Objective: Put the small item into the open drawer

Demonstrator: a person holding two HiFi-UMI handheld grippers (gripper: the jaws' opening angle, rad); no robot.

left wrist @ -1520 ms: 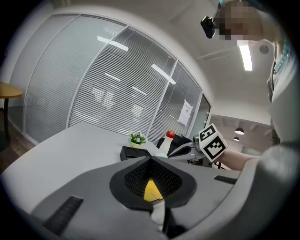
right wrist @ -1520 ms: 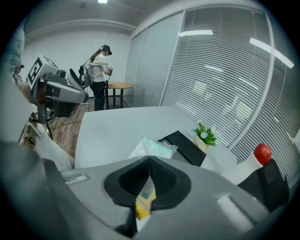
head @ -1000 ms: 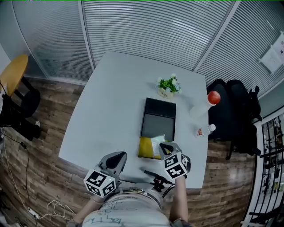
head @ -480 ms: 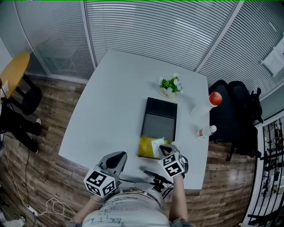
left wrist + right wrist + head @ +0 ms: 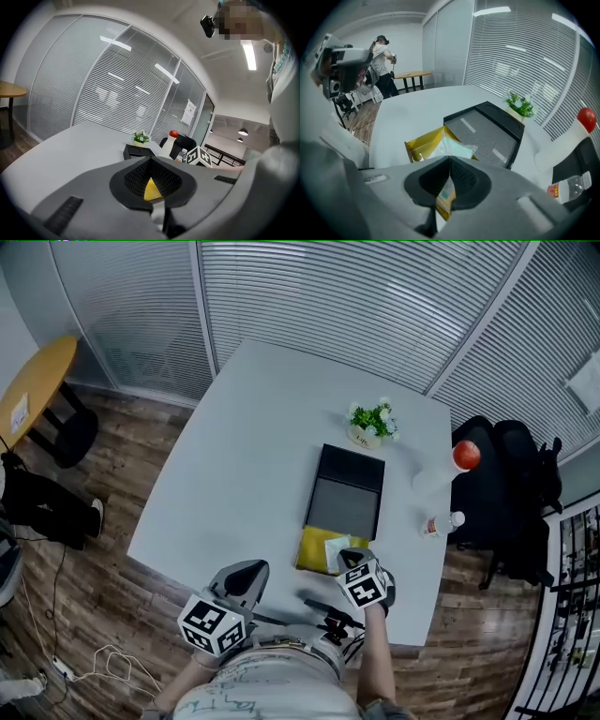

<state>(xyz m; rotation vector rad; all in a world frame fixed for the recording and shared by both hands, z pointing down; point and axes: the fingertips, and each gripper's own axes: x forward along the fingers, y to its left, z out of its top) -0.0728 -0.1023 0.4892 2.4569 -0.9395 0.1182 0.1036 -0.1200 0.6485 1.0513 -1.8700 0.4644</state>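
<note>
A black drawer unit (image 5: 352,493) lies on the white table (image 5: 244,465), and its yellow drawer (image 5: 314,554) is pulled out toward me. My right gripper (image 5: 349,557) points steeply down over that drawer's right part. It is shut on a small pale packet (image 5: 457,149), whose far end hangs over the yellow drawer (image 5: 423,143). In the right gripper view the right gripper (image 5: 449,159) has its jaws meeting on the packet. My left gripper (image 5: 246,570) hovers near the table's front edge, left of the drawer. Seen in its own view, the left gripper (image 5: 151,159) is shut with nothing in it.
A small potted plant (image 5: 374,420) stands behind the drawer unit. A white bottle with a red cap (image 5: 452,463) and a small water bottle (image 5: 441,523) stand at the table's right edge, beside a black bag (image 5: 511,493). A person (image 5: 382,58) stands far off by a yellow table.
My right gripper has sunk toward the yellow drawer with the packet in it. The left gripper has stayed in place. The head view has shifted a little.
</note>
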